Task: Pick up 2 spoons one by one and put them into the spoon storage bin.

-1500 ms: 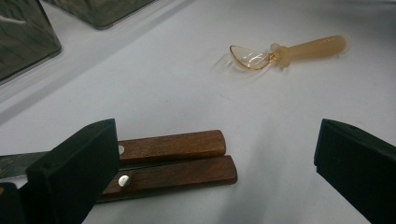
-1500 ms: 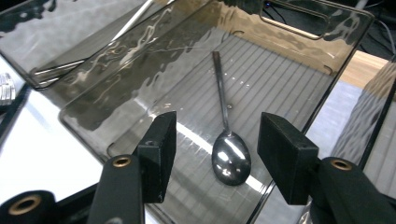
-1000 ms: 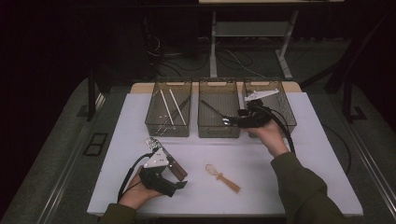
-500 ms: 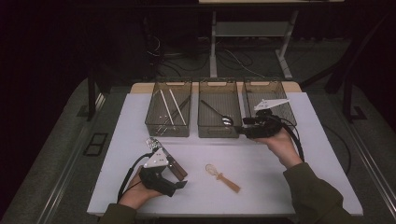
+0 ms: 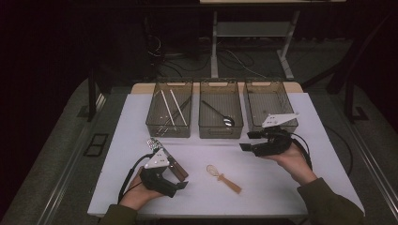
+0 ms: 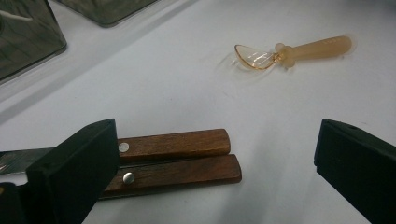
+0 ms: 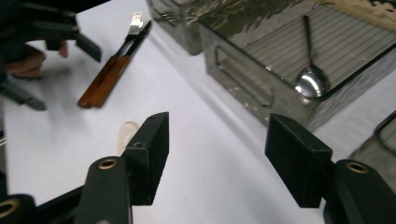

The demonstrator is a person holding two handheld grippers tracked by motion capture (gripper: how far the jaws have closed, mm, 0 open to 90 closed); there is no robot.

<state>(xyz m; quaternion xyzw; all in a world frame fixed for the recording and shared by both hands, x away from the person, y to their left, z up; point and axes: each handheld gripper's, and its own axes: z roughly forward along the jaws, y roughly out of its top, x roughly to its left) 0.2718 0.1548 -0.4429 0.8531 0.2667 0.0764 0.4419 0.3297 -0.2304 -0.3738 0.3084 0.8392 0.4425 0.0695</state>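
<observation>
My left gripper [image 5: 178, 180] [image 6: 219, 140] rests open at the table's near left, its jaws either side of the wooden handles of a fork and knife [image 5: 174, 168] [image 6: 180, 156] lying side by side. An amber plastic spoon [image 5: 223, 177] [image 6: 289, 51] lies near the middle front. My right gripper [image 5: 248, 140] [image 7: 219, 140] hangs open and empty above the table, in front of the middle bin [image 5: 220, 132]. That bin holds a metal spoon [image 5: 227, 120] [image 7: 310, 79]. In the right gripper view the fork and knife [image 7: 112, 70] lie ahead, and the amber spoon [image 7: 126, 133] peeks from behind the left jaw.
Three clear bins stand in a row at the back of the white table [image 5: 197, 150]. The left bin [image 5: 162, 129] holds chopsticks [image 5: 165, 108]. The right bin [image 5: 272, 101] stands behind my right hand. Dark floor and cables surround the table.
My right gripper has drawn back from above the middle bin toward the near side and lower. The left gripper, fork, knife and amber spoon have stayed put.
</observation>
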